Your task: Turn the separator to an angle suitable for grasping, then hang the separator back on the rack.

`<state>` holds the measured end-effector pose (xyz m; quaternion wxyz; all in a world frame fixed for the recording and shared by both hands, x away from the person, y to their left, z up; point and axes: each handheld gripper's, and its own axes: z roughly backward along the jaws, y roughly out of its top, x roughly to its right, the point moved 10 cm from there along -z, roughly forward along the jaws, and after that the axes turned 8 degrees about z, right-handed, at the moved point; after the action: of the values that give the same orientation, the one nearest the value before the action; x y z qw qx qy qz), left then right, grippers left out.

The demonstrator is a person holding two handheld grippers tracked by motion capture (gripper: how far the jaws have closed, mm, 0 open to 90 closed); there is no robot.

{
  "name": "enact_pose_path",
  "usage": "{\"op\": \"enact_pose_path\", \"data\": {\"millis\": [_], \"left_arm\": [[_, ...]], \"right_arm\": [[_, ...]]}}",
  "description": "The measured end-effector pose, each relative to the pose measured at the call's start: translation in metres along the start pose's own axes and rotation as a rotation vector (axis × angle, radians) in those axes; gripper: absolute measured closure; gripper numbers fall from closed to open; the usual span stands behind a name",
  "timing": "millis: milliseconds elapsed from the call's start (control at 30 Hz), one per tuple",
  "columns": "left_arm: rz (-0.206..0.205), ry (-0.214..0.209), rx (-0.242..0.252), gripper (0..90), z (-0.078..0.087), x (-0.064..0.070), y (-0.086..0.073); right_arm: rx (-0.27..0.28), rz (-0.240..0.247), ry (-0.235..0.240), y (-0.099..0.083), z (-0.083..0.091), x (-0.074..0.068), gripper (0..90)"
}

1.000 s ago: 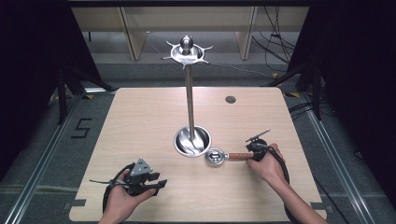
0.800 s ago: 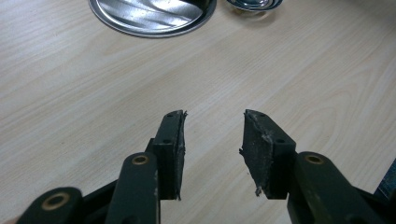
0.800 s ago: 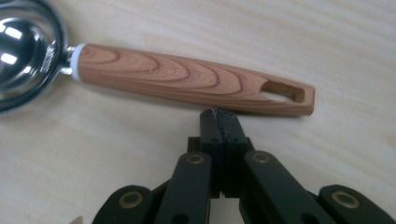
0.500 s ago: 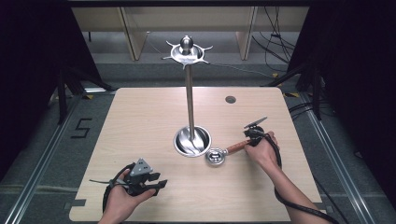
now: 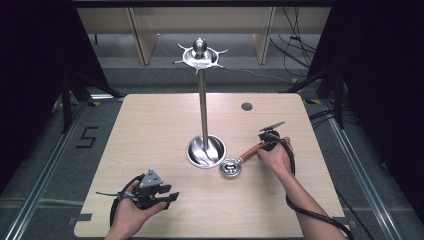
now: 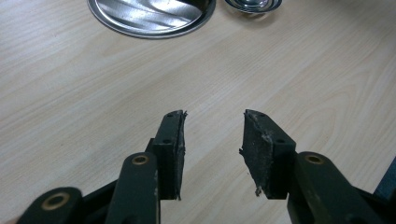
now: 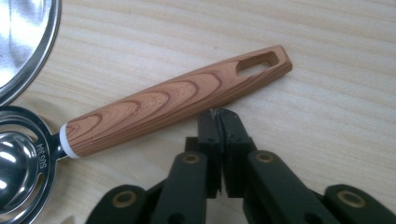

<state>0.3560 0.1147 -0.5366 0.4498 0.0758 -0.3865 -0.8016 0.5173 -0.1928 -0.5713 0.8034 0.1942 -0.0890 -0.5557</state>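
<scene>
An egg separator lies on the table right of the stand's base, with its steel head [image 5: 231, 167] [image 7: 18, 158] toward the base. Its wooden handle [image 5: 250, 150] [image 7: 177, 105] points to the far right and has a slot at its end. My right gripper [image 5: 264, 144] [image 7: 219, 114] is shut with nothing between the jaws, and its tips touch the near side of the handle. My left gripper [image 5: 170, 197] [image 6: 212, 140] stands open and empty over bare wood near the front left.
A tall steel stand [image 5: 202, 100] with a hooked crown rises from a round dish base [image 5: 206, 151] [image 6: 149, 18] [image 7: 28, 46] at the table's middle. A dark round hole [image 5: 246, 106] sits at the back right. Black cables trail from both grippers.
The right gripper moved away from the front edge, and the handle swung from lying sideways to pointing far right. The steel head stayed put. The left gripper held still.
</scene>
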Motion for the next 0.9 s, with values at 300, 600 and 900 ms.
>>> {"op": "enact_pose_path", "data": {"millis": [300,600,900], "left_arm": [[0.002,0.013,0.004,57.7,-0.001,0.000,-0.001],[0.001,0.002,0.014,57.1,0.001,0.001,0.002],[-0.010,-0.005,0.010,56.4,0.003,0.002,0.001]], "right_arm": [[0.056,-0.152,0.000,0.004,0.025,0.012,54.1],[-0.011,-0.295,0.015,0.020,0.017,-0.001,41.0],[-0.044,-0.311,-0.009,0.025,0.003,-0.012,38.1]]}}
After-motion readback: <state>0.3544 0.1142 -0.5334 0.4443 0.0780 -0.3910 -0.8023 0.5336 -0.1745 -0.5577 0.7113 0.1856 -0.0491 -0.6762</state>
